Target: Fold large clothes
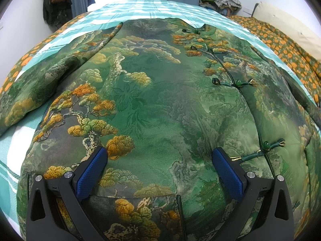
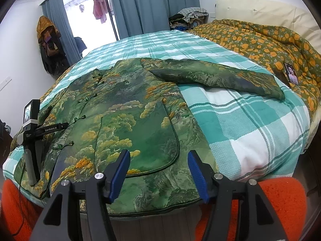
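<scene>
green jacket (image 2: 128,116) flat on bed (image 2: 250,128), both hand-held grippers agape

Jacket (image 1: 160,100): I see green silk-like cloth printed with orange and yellow pine trees, grey rocks, dark green piping.
Knot buttons (image 1: 236,83): dark green with gold tips.
Bedsheet (image 2: 240,120): teal and white plaid.
Quilt (image 2: 260,40): olive with orange flowers.
Curtains (image 2: 150,6): grey-blue.
Left gripper (image 1: 159,160) pads: blue, on black arms.
Right gripper (image 2: 158,164) pads: blue too.
Rug (image 2: 280,200): bright orange-red.
</scene>
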Demonstrator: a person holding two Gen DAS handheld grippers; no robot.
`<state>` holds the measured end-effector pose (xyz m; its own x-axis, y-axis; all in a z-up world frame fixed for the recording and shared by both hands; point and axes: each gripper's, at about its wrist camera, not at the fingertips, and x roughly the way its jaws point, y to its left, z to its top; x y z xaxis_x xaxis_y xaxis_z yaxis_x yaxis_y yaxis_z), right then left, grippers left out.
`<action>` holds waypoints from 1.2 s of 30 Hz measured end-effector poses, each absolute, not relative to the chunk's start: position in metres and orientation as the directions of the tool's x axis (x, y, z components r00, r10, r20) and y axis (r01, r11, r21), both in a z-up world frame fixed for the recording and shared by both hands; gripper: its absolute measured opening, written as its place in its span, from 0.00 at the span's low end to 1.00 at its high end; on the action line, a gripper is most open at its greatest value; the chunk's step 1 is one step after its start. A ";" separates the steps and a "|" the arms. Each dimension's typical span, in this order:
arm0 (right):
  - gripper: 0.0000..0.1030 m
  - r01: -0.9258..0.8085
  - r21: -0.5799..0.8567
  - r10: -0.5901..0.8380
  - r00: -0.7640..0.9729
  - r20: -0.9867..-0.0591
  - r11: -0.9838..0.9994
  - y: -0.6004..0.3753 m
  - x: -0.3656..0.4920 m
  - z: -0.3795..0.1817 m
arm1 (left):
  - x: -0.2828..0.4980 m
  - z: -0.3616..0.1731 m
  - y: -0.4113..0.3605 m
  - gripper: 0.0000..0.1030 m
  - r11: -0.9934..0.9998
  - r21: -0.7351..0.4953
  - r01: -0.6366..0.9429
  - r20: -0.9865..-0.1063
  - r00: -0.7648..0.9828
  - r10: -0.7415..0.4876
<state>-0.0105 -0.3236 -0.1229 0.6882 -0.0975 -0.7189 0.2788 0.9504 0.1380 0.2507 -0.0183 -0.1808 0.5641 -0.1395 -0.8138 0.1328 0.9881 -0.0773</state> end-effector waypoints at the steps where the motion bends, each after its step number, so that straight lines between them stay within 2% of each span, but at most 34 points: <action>1: 0.59 0.279 0.139 -0.097 0.688 -0.719 0.950 -0.324 -0.011 -0.123 | 0.251 -0.181 -0.018 1.00 0.988 -0.077 0.133 -0.814 0.564 -0.139; 32: 0.59 0.293 0.178 -0.078 0.689 -0.721 0.940 -0.330 -0.011 -0.125 | 0.251 -0.181 -0.018 1.00 0.988 -0.077 0.132 -0.814 0.565 -0.139; 36: 0.59 0.296 0.271 -0.017 0.703 -0.711 0.916 -0.347 -0.011 -0.123 | 0.251 -0.181 -0.018 1.00 0.988 -0.077 0.132 -0.814 0.565 -0.139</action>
<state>-0.0111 -0.3475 -0.1233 0.7029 -0.0165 -0.7111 0.2961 0.9158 0.2714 0.2510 -0.0183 -0.1810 0.5646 -0.1390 -0.8136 0.1318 0.9882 -0.0774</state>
